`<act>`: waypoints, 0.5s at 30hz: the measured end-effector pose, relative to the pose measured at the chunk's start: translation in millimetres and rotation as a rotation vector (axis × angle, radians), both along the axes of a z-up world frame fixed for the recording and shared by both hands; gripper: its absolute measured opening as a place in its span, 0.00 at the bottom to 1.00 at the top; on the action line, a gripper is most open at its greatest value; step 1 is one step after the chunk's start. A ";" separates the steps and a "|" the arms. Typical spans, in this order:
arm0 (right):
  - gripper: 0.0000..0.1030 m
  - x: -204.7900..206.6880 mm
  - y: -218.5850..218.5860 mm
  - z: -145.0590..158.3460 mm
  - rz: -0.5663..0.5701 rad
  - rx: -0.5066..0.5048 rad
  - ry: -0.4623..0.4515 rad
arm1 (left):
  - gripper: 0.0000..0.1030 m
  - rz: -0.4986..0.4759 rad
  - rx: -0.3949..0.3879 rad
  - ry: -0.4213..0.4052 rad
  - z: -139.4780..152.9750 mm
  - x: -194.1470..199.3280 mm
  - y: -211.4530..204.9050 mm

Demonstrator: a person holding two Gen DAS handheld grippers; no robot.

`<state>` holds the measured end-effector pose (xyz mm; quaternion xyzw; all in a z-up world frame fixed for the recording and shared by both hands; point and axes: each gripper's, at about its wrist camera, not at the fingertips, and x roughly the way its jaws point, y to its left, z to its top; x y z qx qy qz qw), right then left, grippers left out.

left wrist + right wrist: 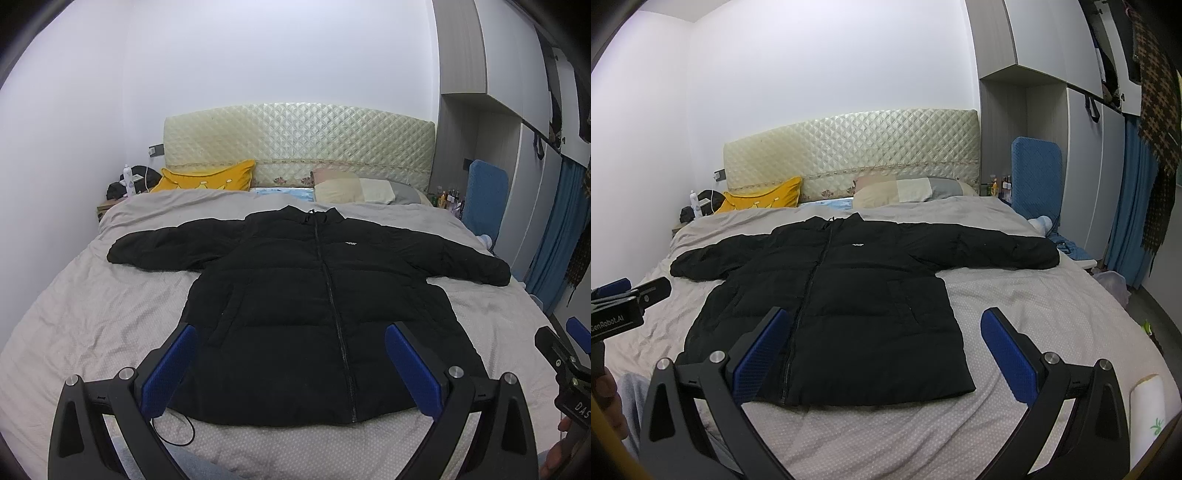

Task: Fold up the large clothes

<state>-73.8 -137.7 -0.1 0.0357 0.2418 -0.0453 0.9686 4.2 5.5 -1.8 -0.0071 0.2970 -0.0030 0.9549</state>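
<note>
Nearest the lens, the left gripper (pixel 291 369) stands with its jaws spread wide and nothing between them; each black finger carries a blue, finely ribbed pad. The right gripper (pixel 886 354), built the same way, is likewise fully spread and empty. Both hover over the foot of the bed (pixel 74 314), angled down toward the near hem without touching any cloth.

The task's thing, a black puffer jacket (pixel 295 314), lies face up and flat in the middle of the bed, collar toward the quilted headboard (pixel 299 144), zip closed, sleeves stretched out to either side. Its shell is matte and stitched into broad horizontal channels; a small white label sits on the chest. A thin black cord (pixel 184 428) loops out from under the hem on the left gripper's side.

Judged from its loft, the jacket should be light for its bulk, soft and springy, with a shell that may slide against the pads. A shallow pinch would probably catch only the outer layer, so a deep bite through both layers seems wiser. Likely holds are the cuffs, for bringing the sleeves across the chest, and then the hem corners.

The bed cover is pale, dotted and lightly creased. A yellow cushion (pixel 210 177) and a patchwork pillow (pixel 362 190) lie at the head, well apart from the jacket.
</note>
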 end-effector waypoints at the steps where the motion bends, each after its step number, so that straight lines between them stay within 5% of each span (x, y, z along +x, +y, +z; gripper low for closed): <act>1: 1.00 0.2 -0.2 0.2 -0.001 0.001 0.001 | 0.99 -0.001 -0.001 -0.001 0.4 -0.3 0.3; 15: 1.00 2.3 -1.6 -2.2 -0.003 -0.004 0.011 | 0.99 0.010 0.005 0.012 -1.7 3.7 0.4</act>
